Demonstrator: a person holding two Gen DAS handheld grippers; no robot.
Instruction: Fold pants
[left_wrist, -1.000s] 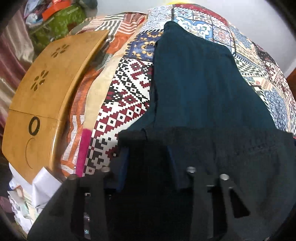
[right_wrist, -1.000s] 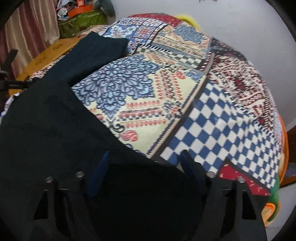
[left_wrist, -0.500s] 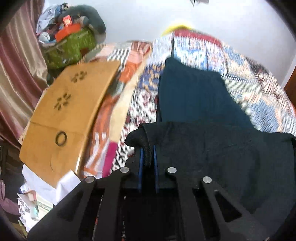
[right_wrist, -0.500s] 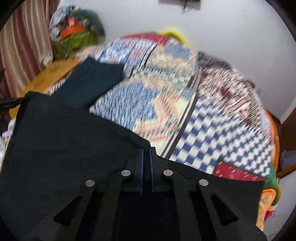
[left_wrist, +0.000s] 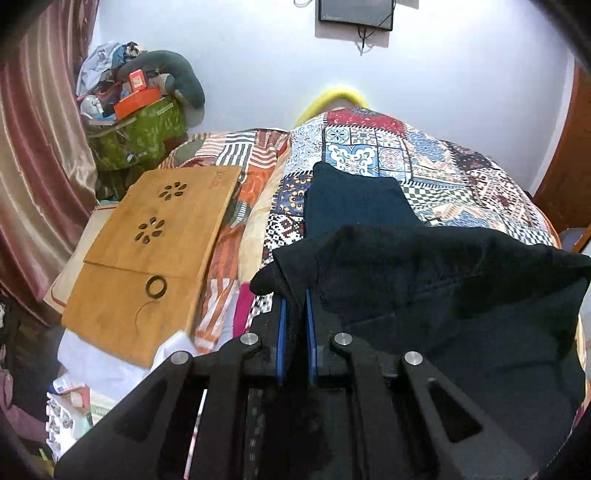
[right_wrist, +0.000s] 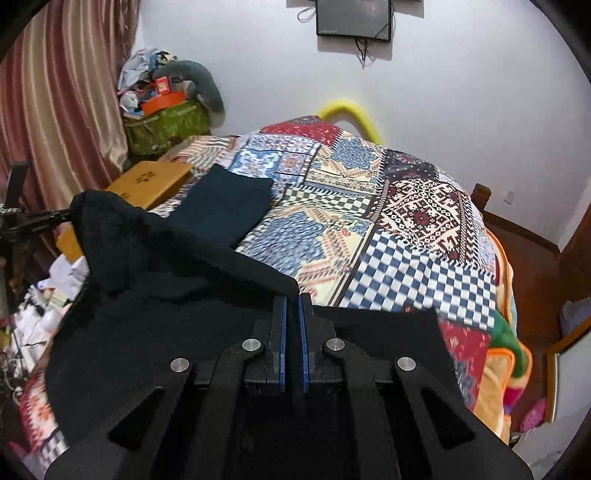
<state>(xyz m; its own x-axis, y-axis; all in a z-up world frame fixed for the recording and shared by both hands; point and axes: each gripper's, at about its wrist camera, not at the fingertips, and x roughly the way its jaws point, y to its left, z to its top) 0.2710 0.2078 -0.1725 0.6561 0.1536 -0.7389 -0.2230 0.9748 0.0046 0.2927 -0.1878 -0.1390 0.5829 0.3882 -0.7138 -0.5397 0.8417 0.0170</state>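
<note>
Left of the patchwork bedspread (left_wrist: 461, 177) lies a wooden lap desk (left_wrist: 155, 251). On the bedspread, the dark pants (left_wrist: 443, 295) are lifted at their near edge while the far legs (left_wrist: 354, 203) lie flat. The left gripper (left_wrist: 294, 306) has its fingers clamped on one bunched corner of the pants; the right gripper (right_wrist: 291, 310) has its fingers pinched together on the other corner (right_wrist: 258, 284).

pants (left_wrist: 443, 295) lower part behind hand-held gripper, wall screen (left_wrist: 354, 14) cropped
</note>
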